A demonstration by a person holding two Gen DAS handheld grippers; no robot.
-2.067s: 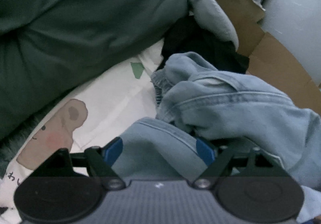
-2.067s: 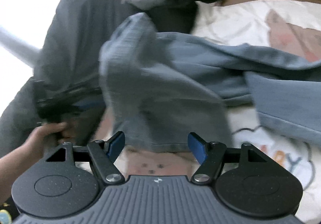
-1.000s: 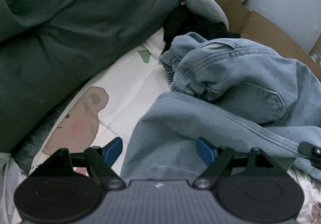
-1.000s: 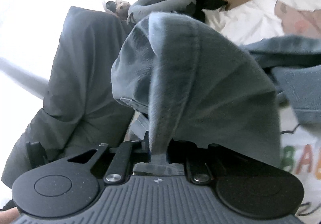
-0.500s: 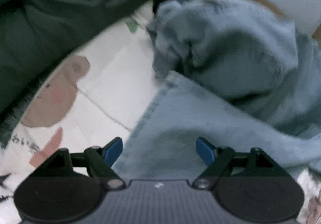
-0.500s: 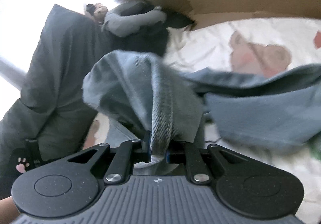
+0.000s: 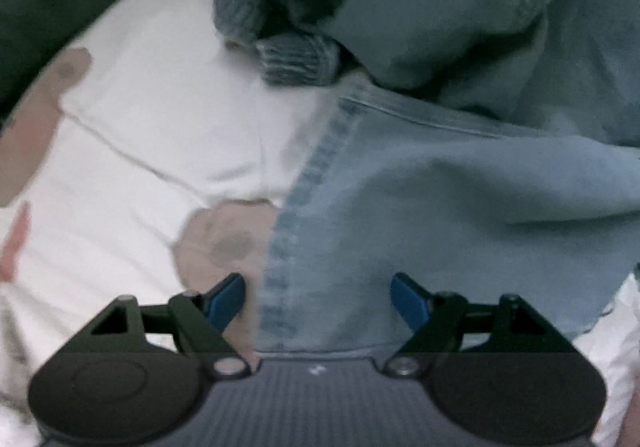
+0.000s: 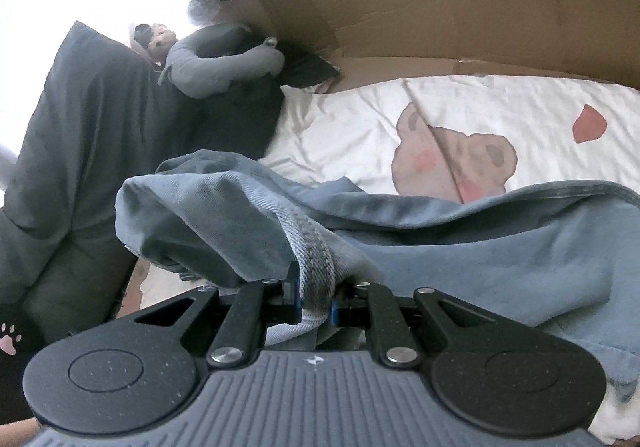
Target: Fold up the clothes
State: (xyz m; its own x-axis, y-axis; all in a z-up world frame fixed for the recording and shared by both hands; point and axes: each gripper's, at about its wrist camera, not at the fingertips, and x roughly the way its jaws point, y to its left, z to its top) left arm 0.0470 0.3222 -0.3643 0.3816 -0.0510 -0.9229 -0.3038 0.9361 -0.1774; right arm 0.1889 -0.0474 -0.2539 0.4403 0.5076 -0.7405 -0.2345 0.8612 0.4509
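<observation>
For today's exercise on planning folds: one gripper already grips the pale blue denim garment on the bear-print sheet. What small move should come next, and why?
Probably close the left gripper on the pale blue denim garment. Its blue fingers stand open astride the stitched hem, while the right gripper is shut on a thick seam. A second hold would let the bunched garment be spread over the white bear-print sheet.

Bear-print white bedsheet (image 8: 460,103) carrying crumpled jeans (image 8: 460,259), dark duvet (image 8: 80,119)

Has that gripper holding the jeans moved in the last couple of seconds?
Yes. The right gripper, shut on the jeans, swung right: the bear print on the sheet shifted from the picture's right edge toward its centre.
</observation>
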